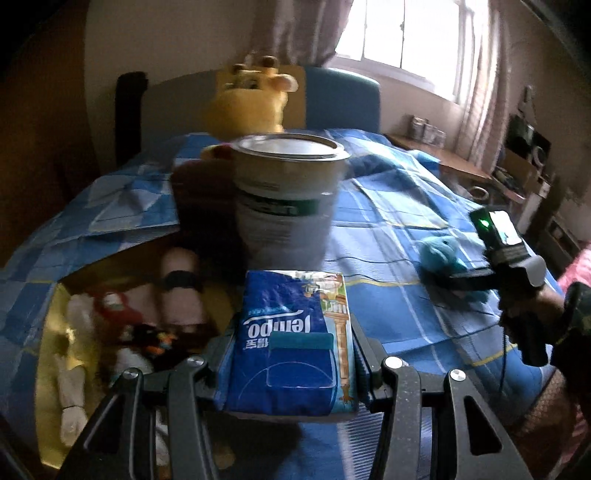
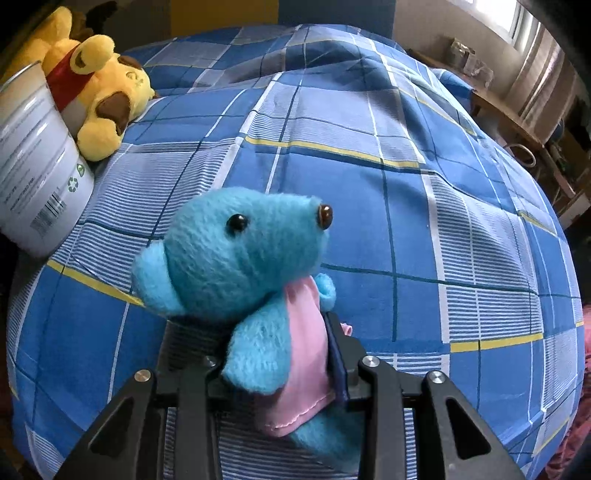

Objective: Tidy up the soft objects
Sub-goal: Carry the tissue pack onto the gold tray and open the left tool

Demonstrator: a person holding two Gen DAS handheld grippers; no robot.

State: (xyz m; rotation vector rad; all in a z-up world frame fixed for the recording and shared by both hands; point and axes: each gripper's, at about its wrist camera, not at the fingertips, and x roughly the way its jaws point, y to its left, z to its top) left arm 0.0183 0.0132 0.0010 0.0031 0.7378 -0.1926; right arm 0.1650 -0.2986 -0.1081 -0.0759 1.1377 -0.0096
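My left gripper [image 1: 291, 354] is shut on a blue Tempo tissue pack [image 1: 295, 343], held above the bed near an open box [image 1: 59, 332] of soft toys [image 1: 122, 325] at the left. My right gripper [image 2: 273, 354] is shut on a blue plush toy [image 2: 240, 258] in a pink shirt, held above the blue checked bedspread [image 2: 406, 184]. The right gripper also shows in the left wrist view [image 1: 461, 280], with the blue plush [image 1: 439, 254] in it. A yellow bear plush [image 2: 96, 92] lies by the headboard; it also shows in the left wrist view [image 1: 251, 99].
A large white tin [image 1: 288, 192] stands on the bed ahead of the tissue pack, and shows at the left of the right wrist view [image 2: 33, 166]. A wooden desk [image 1: 443, 158] with clutter runs along the right under the window [image 1: 399, 33].
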